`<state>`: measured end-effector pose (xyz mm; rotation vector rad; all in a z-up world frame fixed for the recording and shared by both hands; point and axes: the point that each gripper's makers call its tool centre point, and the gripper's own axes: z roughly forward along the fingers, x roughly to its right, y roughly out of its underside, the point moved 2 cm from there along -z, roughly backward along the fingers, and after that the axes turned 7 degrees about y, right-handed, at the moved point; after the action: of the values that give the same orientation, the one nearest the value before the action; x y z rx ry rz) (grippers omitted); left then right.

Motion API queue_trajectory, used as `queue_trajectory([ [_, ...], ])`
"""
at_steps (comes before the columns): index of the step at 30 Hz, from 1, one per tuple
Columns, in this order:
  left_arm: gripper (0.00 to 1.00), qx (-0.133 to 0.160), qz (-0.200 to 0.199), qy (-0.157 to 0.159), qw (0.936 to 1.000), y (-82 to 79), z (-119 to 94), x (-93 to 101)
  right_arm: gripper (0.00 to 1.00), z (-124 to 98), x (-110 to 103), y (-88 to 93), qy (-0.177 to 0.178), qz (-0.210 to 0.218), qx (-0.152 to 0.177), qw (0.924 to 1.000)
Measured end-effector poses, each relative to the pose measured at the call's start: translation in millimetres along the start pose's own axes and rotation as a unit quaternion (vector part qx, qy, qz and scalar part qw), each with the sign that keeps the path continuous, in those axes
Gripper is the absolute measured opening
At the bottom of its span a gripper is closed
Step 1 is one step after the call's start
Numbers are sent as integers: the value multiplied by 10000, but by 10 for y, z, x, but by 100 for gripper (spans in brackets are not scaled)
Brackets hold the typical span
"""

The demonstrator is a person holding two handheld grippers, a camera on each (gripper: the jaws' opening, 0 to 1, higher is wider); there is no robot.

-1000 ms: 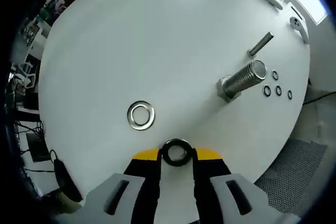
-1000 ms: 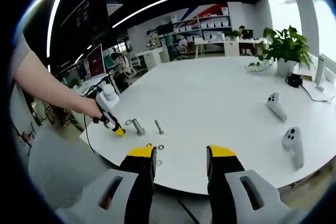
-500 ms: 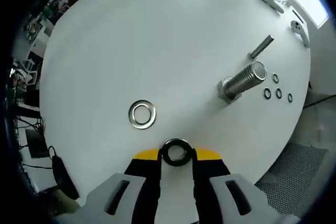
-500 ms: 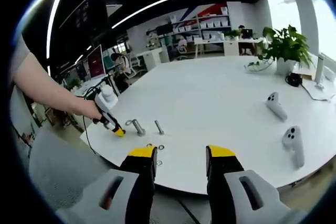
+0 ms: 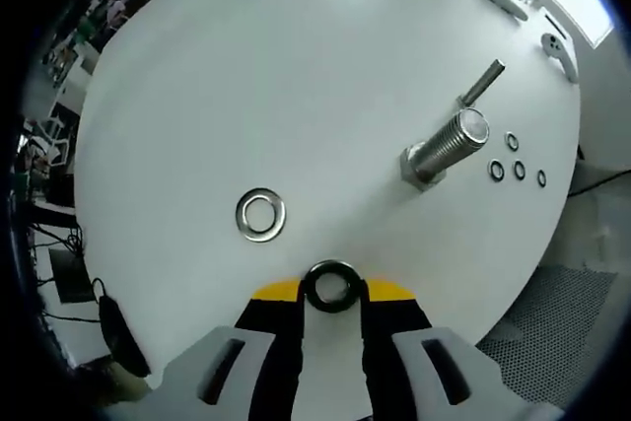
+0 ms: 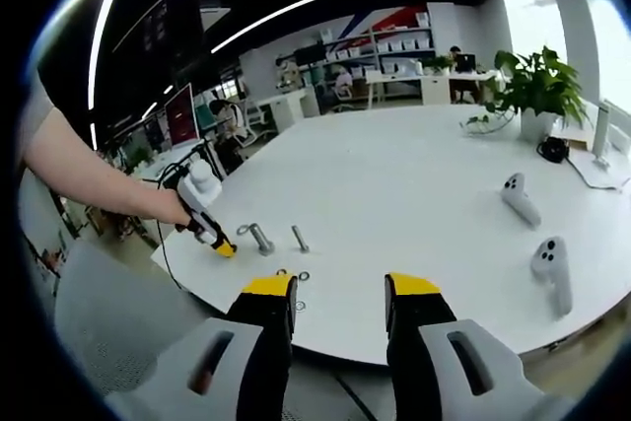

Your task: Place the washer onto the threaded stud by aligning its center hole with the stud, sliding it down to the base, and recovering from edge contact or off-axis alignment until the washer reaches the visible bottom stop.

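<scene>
White round table fills the left gripper view; in the right gripper view the same table stands in an open office with a potted plant at its far side.

Left gripper view, referenced to the threaded stud:
- Left gripper: nearest the camera, well apart from the stud. Its yellow-tipped jaws are narrowed on a dark washer, held by the rim with the centre hole exposed. The lower rim is partly hidden between the jaws.
- Bright washer: flat on the table, between the gripper and the stud, off to one side.
- Stud: upright on a hexagonal base, nothing on its thread.
- Three small rings: just beside the stud; too small to identify.
- Thin bolt: just beyond the stud.
- Two white controllers: at the far table edge, partly cut off.

Right gripper view: right gripper jaws stand wide apart, holding nothing. Beyond them, a hand holds the left gripper beside the stud.
</scene>
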<state>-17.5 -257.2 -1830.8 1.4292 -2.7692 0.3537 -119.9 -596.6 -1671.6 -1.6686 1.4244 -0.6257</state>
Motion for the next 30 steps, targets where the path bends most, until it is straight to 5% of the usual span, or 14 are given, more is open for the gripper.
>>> queue_trajectory([
  [10, 19, -19, 380, -50, 9993, -9, -26, 22, 38, 0, 3, -2, 11, 8, 6, 10000],
  [30, 19, 638, 764, 215, 9948, -391, -424, 225, 38, 4, -9, 2, -13, -21, -14, 10000],
])
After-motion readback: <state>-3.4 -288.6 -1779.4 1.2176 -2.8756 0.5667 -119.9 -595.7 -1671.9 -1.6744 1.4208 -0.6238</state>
